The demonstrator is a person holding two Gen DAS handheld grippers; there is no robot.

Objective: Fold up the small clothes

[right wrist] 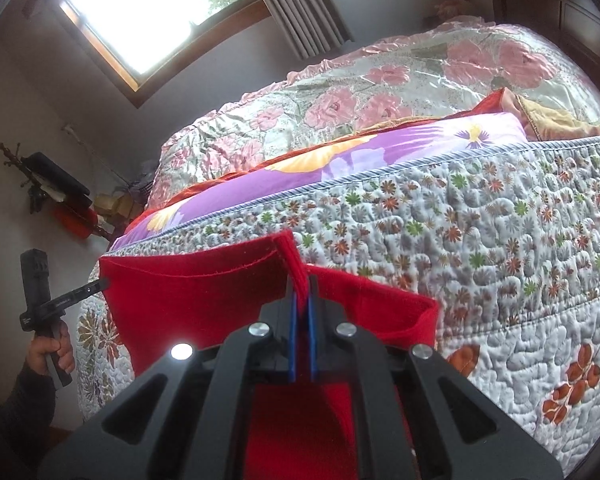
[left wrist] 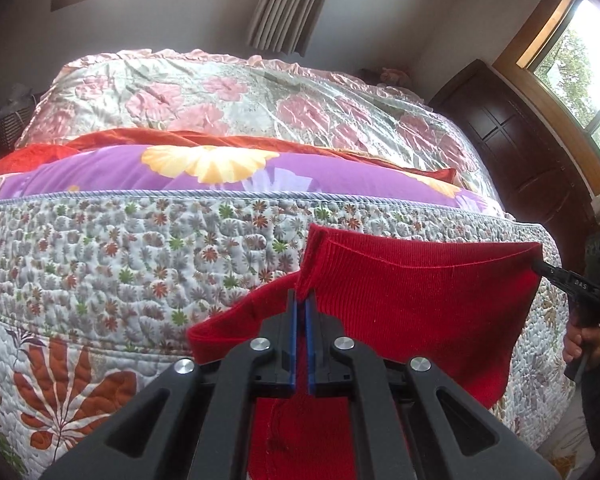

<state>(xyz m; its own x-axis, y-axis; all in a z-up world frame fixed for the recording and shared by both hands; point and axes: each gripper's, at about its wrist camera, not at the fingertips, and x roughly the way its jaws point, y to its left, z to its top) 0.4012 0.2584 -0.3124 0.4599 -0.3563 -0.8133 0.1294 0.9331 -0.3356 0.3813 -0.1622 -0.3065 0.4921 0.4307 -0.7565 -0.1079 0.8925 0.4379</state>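
Above the quilted bed (left wrist: 100,248), the left gripper (left wrist: 302,300) and right gripper (right wrist: 302,284) each pinch the red garment (left wrist: 420,292); both nearly closed on its hem.

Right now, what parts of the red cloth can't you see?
- Left wrist view: the red cloth's lower part is covered by the left gripper and cut off by the bottom edge.
- Right wrist view: the right gripper hides the cloth's middle; what garment it is cannot be told.
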